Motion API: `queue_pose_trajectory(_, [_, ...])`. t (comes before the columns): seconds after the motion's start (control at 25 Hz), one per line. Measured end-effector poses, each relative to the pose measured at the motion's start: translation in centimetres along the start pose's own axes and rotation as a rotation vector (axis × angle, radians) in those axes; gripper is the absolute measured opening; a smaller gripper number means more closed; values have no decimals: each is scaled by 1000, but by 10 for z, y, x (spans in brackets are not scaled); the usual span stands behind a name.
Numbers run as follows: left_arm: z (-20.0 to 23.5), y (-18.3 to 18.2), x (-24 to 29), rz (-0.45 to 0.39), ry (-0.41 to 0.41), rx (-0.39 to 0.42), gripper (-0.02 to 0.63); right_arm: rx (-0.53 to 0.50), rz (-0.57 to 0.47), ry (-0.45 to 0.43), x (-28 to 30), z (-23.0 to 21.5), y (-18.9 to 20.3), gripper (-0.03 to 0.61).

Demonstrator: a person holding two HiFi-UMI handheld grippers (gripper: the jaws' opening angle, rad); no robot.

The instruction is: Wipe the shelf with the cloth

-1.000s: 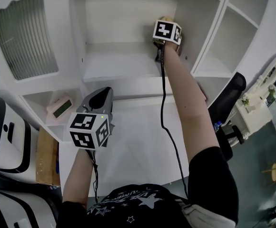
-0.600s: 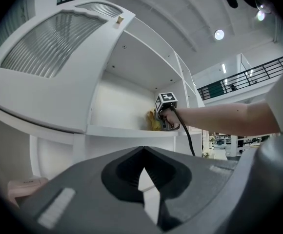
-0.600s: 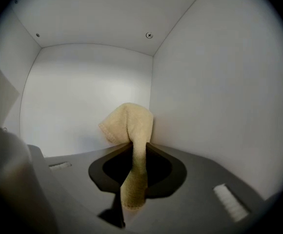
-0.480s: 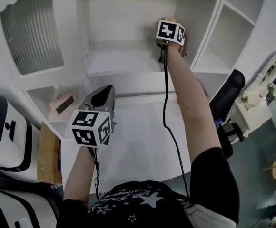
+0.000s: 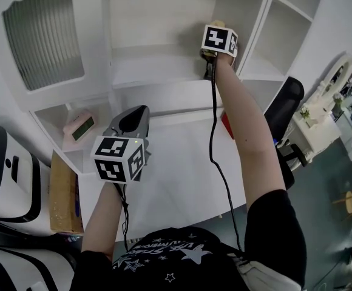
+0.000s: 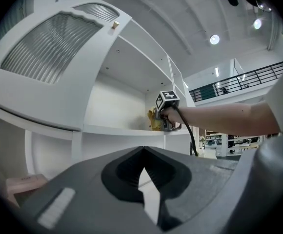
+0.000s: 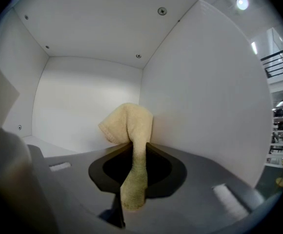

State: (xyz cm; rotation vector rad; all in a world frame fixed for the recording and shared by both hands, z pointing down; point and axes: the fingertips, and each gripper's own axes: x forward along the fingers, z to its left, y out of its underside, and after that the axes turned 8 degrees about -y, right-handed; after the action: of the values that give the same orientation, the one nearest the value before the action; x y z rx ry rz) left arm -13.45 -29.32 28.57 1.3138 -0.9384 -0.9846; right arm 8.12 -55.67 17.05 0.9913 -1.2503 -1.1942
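Holding idle above the table's (image 5: 182,168) left edge, your left gripper (image 5: 133,117) keeps its fingers pressed together on nothing, while your right gripper (image 5: 215,28), pinching the cloth (image 7: 131,130), has barely shifted from the shelf's (image 5: 152,71) back right corner; likely that corner's wiped, so sweep left next.

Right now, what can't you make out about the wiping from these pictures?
1. Whether the cloth touches the shelf: in the right gripper view the right gripper hides the board below with its own body; in the head view the marker cube covers the cloth.
2. The display on the pink device: too small in the head view.
3. The red object: the forearm hides most of it in the head view.
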Motion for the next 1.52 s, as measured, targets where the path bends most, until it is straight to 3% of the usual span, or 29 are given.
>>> queue_pose_trajectory(1.0, [-37,19,-48,32,166,-26,3,-44,-70,81,-130,-32,36,80])
queue_pose_trajectory(1.2, [-30,30,-50,49,127,-31,3,-29,-97,73,-143,-33,46,80])
queue_pose_trajectory(1.52, [-33,50,-47,77,-17,-19,3,-48,-242,-121,-145,-24,63,81])
